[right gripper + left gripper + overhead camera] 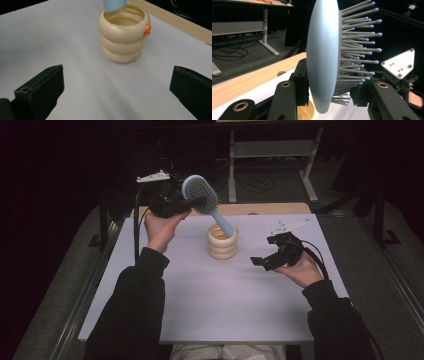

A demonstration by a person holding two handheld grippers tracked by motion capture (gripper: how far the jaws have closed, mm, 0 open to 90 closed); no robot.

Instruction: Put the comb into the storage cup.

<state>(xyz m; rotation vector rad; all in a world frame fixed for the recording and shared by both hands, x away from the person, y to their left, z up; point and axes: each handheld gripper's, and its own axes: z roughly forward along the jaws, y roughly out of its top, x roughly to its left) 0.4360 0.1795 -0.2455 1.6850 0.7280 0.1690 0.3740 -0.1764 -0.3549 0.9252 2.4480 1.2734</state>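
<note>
A light blue hairbrush (202, 195) hangs tilted over the table, its handle slanting down to the mouth of a cream ringed cup (222, 242). My left gripper (197, 202) is shut on the brush's head. In the left gripper view the jaws press the brush head (323, 55) from its smooth back and its bristle side, and the cup's rim (305, 112) lies below. In the right gripper view the handle's end (113, 5) sits over the far rim of the cup (122, 37). My right gripper (263, 252) stands open to the right of the cup, and nothing is between its jaws (120, 85).
The cup stands mid-table on a white mat (210, 305), with a wooden strip (260, 209) along the back edge. A small orange knob (147, 29) sticks out of the cup's top ring. A white desk frame (270, 150) stands on the floor behind the table.
</note>
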